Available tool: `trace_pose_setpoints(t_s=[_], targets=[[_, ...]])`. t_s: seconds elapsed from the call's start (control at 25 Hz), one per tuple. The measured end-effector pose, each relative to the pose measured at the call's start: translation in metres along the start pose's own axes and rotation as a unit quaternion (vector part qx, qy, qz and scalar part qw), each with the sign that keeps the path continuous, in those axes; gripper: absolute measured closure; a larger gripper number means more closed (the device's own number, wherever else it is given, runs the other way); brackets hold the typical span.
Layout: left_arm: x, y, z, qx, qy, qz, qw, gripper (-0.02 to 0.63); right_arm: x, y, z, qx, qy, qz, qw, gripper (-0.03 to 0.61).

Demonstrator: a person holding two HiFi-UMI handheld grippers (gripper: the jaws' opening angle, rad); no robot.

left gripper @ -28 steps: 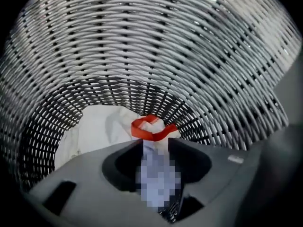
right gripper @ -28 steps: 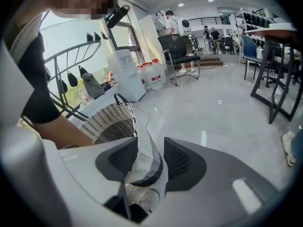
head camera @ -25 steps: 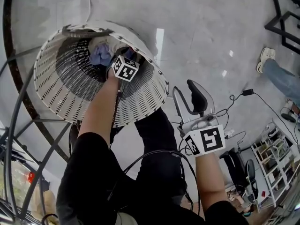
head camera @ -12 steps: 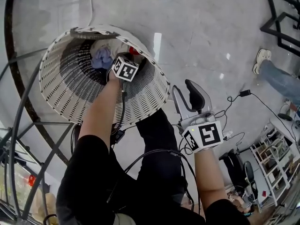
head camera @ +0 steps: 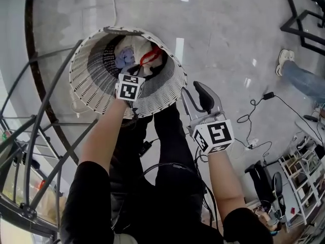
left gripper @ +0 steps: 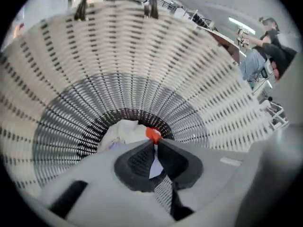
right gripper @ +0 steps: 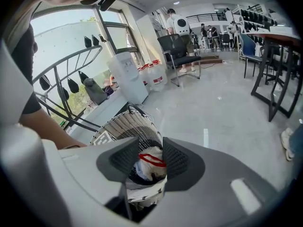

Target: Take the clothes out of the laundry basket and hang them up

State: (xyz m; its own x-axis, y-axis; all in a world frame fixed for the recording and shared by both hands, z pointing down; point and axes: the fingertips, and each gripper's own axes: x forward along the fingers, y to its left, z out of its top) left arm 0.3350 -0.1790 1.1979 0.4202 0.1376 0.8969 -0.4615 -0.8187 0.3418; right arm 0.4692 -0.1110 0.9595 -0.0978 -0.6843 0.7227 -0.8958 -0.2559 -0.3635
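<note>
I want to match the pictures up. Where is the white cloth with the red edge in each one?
Head view: the white cloth with a red edge is upper middle, inside the white woven laundry basket.
Left gripper view: the cloth shows at the centre as a red bit and some white.
Right gripper view: the cloth is low centre.
Shared landmark: the basket around it.

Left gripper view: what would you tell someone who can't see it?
The left gripper, its jaws just closed on a white cloth with an orange edge, looks into a woven white laundry basket with more clothes at the bottom.
</note>
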Motion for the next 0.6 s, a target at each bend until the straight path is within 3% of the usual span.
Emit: trace_pose_setpoints(t_s=[0.36, 0.6], targets=[[-0.157, -0.018, 0.02, 0.033, -0.089, 0.015, 0.9954, 0.594, -0.004, 0.053, 0.01, -0.038, 0.03, 0.044, 0.998, 0.411], [-0.248, -0.018, 0.041, 0.064, -0.141, 0.025, 0.9877, 0.595, 0.0, 0.089, 0.018, -0.096, 0.043, 0.085, 0.991, 0.41]])
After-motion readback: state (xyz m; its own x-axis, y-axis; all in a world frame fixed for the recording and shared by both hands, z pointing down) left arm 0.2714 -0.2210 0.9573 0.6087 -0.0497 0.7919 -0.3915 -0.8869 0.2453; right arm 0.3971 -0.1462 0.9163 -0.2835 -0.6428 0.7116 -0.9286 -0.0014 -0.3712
